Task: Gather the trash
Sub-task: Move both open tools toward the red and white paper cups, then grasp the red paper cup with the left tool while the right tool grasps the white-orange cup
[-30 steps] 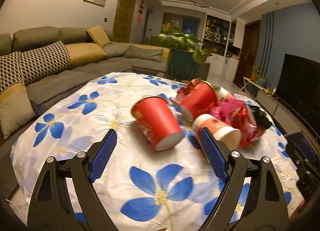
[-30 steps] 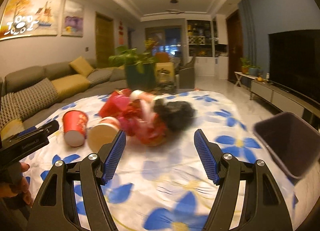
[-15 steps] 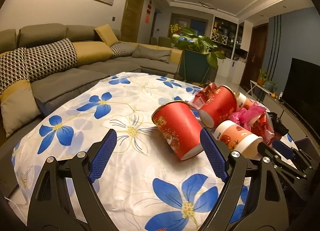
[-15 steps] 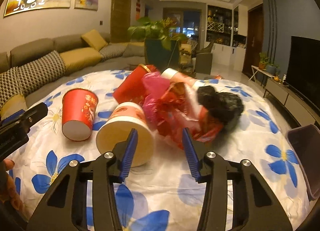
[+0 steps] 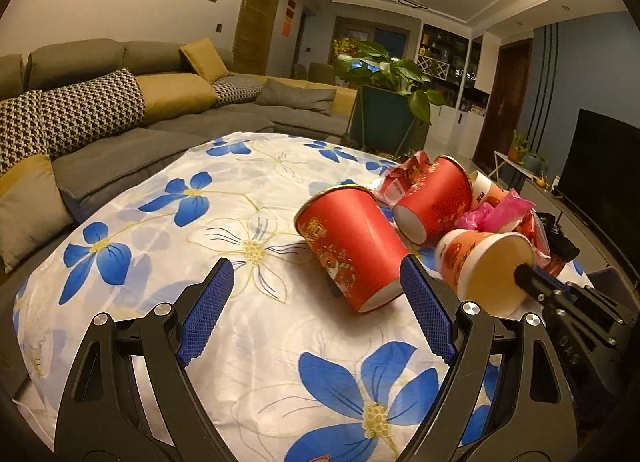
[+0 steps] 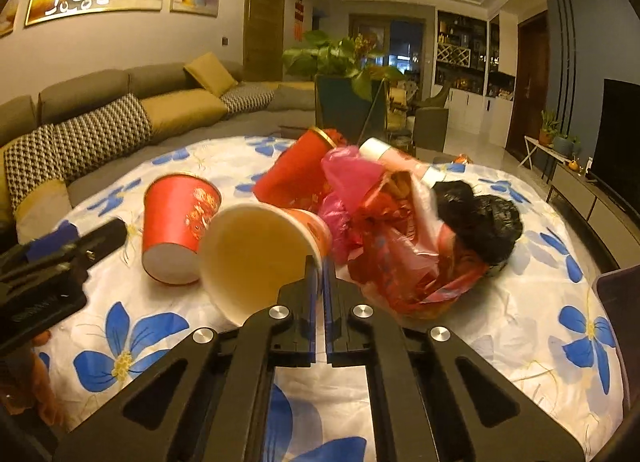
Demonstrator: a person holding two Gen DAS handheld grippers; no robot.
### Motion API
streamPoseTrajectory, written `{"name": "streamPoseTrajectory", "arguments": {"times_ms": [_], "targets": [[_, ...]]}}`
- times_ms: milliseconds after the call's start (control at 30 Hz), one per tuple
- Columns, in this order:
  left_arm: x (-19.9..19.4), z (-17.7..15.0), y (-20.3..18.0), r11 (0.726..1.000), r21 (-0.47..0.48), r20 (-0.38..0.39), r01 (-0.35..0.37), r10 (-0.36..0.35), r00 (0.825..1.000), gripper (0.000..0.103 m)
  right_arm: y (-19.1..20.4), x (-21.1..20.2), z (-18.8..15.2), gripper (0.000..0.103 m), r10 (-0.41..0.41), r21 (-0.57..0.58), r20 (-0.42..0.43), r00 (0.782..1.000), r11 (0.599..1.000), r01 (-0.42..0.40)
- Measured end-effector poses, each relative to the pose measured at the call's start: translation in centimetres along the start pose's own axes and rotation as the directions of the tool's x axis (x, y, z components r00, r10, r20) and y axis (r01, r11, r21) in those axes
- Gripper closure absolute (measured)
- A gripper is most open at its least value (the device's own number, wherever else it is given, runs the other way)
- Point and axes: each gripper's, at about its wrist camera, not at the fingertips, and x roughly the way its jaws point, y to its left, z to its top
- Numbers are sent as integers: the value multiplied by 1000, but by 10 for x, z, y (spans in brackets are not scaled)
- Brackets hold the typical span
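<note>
A pile of trash lies on the flowered tablecloth [image 5: 248, 246]. My right gripper [image 6: 319, 270] is shut on the rim of an orange-and-white paper cup [image 6: 256, 254] that lies on its side, mouth toward the camera; the same cup [image 5: 484, 266] shows at the right of the left wrist view with the right gripper's tip [image 5: 532, 276] on its rim. My left gripper [image 5: 316, 314] is open, its fingers astride the near end of a tipped red paper cup [image 5: 352, 242]. Behind lie a second red cup [image 5: 436, 198], pink and red plastic wrappers [image 6: 384, 230] and a black bag [image 6: 480, 222].
A dark bin [image 6: 618, 302] stands at the table's right edge. A grey sofa [image 5: 120, 110] with cushions runs along the left, a potted plant [image 5: 384, 102] stands beyond the table, and a TV [image 5: 600, 166] on a low cabinet is at the right. A person's hand [image 6: 36, 374] holds the left gripper.
My right gripper moved in toward the pile and went from wide open to shut on the orange cup's rim. The left gripper drifted closer to the red cup, still open.
</note>
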Motion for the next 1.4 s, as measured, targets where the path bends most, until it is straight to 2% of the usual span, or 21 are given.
{"name": "streamPoseTrajectory", "arguments": {"times_ms": [333, 600, 667, 733, 833, 1100, 1400], "targets": [[19, 3, -30, 999, 32, -50, -5, 6, 999, 19, -22, -41, -9, 99, -33, 52, 87, 996, 998, 29], [53, 5, -50, 998, 46, -151, -37, 43, 988, 20, -39, -68, -15, 99, -45, 72, 131, 990, 997, 36], [60, 4, -49, 998, 39, -174, -42, 49, 983, 24, -44, -73, -18, 99, -46, 73, 134, 990, 997, 37], [66, 3, -46, 999, 21, -202, -33, 37, 979, 36, -46, -74, -21, 99, -50, 73, 134, 990, 997, 40], [74, 0, -35, 999, -36, -239, -7, -2, 971, 45, -49, -74, -24, 99, -44, 77, 132, 990, 996, 34], [64, -1, -25, 994, -102, -203, 47, -67, 977, 47, -48, -82, -26, 99, -40, 68, 141, 989, 997, 30], [11, 8, -39, 992, -60, -95, 114, -119, 988, 47, -49, -103, -28, 99, -53, 64, 169, 984, 997, 43]]}}
